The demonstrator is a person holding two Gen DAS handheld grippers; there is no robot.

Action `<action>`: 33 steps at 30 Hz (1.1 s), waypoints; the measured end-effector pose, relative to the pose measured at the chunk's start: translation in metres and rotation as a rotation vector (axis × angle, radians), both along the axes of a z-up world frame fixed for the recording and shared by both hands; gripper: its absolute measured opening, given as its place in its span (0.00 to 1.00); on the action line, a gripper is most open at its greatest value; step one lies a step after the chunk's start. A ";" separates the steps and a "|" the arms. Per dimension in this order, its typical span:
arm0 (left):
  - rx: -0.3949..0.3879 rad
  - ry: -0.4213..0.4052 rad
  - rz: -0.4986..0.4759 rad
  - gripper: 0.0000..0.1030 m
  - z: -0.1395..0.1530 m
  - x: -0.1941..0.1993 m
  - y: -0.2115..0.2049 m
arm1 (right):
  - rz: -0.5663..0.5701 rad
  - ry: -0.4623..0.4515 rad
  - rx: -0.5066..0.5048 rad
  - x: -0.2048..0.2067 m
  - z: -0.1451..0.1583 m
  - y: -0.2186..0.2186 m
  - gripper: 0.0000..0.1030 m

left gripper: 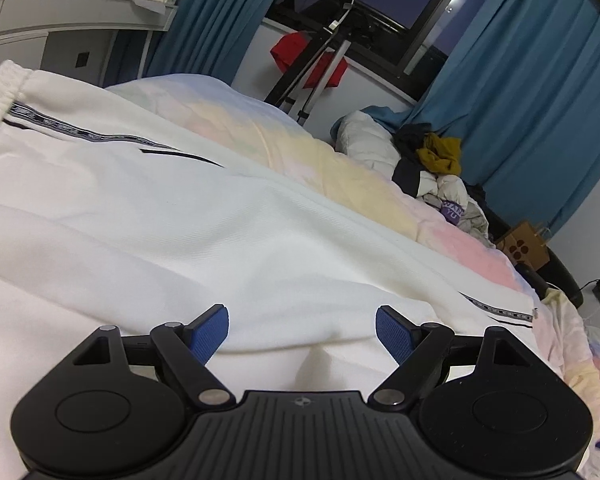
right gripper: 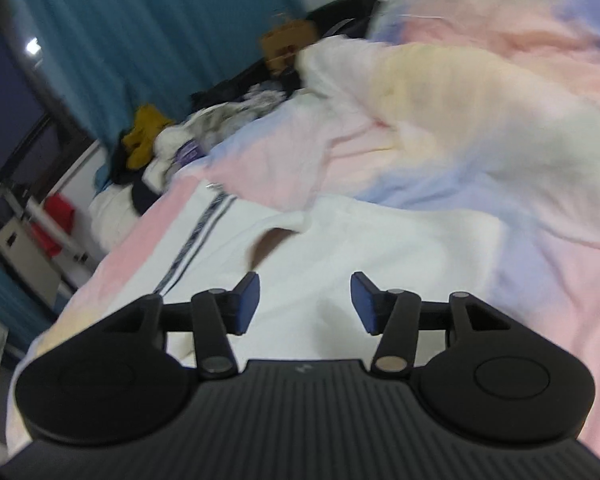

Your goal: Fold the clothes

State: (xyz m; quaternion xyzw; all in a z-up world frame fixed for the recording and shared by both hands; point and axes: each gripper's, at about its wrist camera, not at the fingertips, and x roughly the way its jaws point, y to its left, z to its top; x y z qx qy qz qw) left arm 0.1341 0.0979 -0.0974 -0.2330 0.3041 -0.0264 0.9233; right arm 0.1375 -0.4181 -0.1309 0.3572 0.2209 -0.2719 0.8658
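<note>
White track pants [left gripper: 148,216] with a dark patterned side stripe lie spread across the bed, their elastic waistband [left gripper: 0,88] at the far left. My left gripper [left gripper: 302,334] hovers over the white cloth with its blue pads wide apart and nothing between them. In the right wrist view the same white pants [right gripper: 340,248] show a striped edge [right gripper: 204,220] and a folded-over flap. My right gripper [right gripper: 304,302] is above that cloth, open, its blue pads apart and gripping nothing. That view is blurred.
A pastel pink, yellow and blue duvet [left gripper: 340,184] covers the bed and bunches up [right gripper: 480,100] at the right. A pile of clothes with a mustard item [left gripper: 440,152] sits near blue curtains [left gripper: 520,100]. A cardboard box [left gripper: 526,246] and a white dresser [left gripper: 60,28] stand beside the bed.
</note>
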 end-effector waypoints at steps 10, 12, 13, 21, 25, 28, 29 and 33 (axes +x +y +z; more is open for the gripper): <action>0.129 -0.008 -0.013 0.80 0.010 -0.039 -0.015 | -0.100 0.020 0.111 -0.036 -0.024 0.008 0.66; 0.134 0.001 -0.017 0.80 0.011 -0.042 -0.019 | -0.133 0.033 0.143 -0.037 -0.033 0.001 0.73; 0.136 0.004 -0.018 0.80 0.012 -0.043 -0.020 | -0.149 0.037 0.161 -0.038 -0.038 -0.004 0.79; 0.167 0.040 -0.029 0.80 0.024 -0.056 -0.018 | -0.270 0.043 0.338 -0.031 -0.083 -0.038 0.78; 0.145 0.065 -0.009 0.80 0.042 -0.057 0.002 | -0.208 0.025 0.320 -0.011 -0.091 -0.045 0.78; 0.124 0.084 0.018 0.80 0.056 -0.059 0.024 | -0.199 -0.020 0.320 -0.004 -0.094 -0.052 0.78; 0.116 0.090 0.026 0.80 0.060 -0.061 0.032 | -0.196 -0.037 0.325 -0.001 -0.095 -0.055 0.78; 0.050 0.126 0.093 0.80 0.071 -0.071 0.071 | -0.148 -0.149 0.368 0.007 -0.094 -0.072 0.79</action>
